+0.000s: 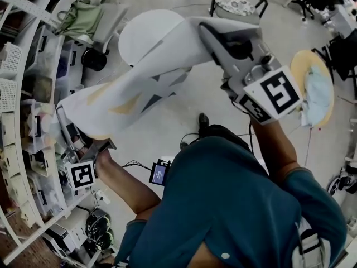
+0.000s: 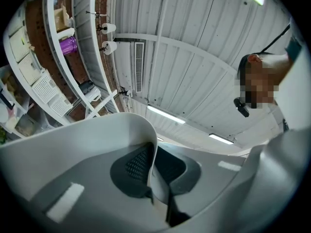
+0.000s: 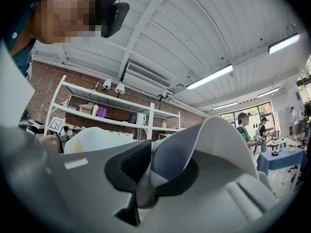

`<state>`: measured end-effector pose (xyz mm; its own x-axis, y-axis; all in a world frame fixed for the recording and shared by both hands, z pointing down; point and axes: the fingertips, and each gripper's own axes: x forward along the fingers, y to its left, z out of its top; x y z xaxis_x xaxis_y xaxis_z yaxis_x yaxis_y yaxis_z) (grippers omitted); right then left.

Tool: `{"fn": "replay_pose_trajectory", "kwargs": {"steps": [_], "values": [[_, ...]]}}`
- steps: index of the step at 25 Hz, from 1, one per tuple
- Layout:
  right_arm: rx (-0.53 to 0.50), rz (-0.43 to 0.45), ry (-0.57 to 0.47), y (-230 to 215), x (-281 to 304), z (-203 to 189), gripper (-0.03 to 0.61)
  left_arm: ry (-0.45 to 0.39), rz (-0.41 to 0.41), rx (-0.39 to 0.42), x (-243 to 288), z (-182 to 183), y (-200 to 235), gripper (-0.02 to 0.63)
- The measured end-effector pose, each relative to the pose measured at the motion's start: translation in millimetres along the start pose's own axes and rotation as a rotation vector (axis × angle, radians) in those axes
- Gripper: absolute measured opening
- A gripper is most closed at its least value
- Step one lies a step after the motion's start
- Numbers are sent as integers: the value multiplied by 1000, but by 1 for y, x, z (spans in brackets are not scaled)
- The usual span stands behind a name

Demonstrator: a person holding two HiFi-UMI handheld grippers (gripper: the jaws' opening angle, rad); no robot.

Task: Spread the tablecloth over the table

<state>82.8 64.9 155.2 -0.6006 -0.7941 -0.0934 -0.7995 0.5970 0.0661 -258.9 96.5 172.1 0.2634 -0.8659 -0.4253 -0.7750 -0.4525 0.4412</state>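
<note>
Okay, both grippers are up in the air with the tablecloth (image 1: 139,85) strung between them. My left gripper (image 1: 71,130) sits low at the left of the head view, close beside the white shelving (image 1: 22,94). Its jaws are pinched together on one edge of the cloth. In the left gripper view a pale fold curls up and over the dark pads (image 2: 131,169), with the ceiling behind it.

My right gripper (image 1: 215,38) is up at the top right, jaws clamped on the opposite edge. In the right gripper view the fabric bunches between the pads (image 3: 127,166) and fans out to the right.

The cloth is white with grey and yellowish shapes. It sags a little in the middle as it runs slantwise from lower left to upper right. The round white table (image 1: 139,32) stands beyond it, its right part hidden behind the fabric; the cloth hangs in the air rather than lying on the tabletop.

Off to the right stands a second round table (image 1: 321,88) with a yellowish cover. The operator's teal shirt (image 1: 234,200) fills the bottom of the head view.
</note>
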Motion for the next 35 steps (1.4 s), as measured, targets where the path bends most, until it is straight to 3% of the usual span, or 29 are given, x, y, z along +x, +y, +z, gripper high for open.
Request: {"fn": "replay_pose_trajectory", "kwargs": {"steps": [8, 15, 24, 35], "values": [[6, 84, -6, -28, 20, 0, 40, -59, 53, 40, 10, -7, -8, 9], [22, 134, -27, -86, 37, 0, 40, -74, 71, 54, 57, -28, -26, 8], [48, 90, -52, -108, 46, -3, 40, -20, 41, 68, 94, -32, -23, 8], [30, -26, -62, -134, 87, 0, 38, 34, -68, 28, 170, -40, 16, 8]]}}
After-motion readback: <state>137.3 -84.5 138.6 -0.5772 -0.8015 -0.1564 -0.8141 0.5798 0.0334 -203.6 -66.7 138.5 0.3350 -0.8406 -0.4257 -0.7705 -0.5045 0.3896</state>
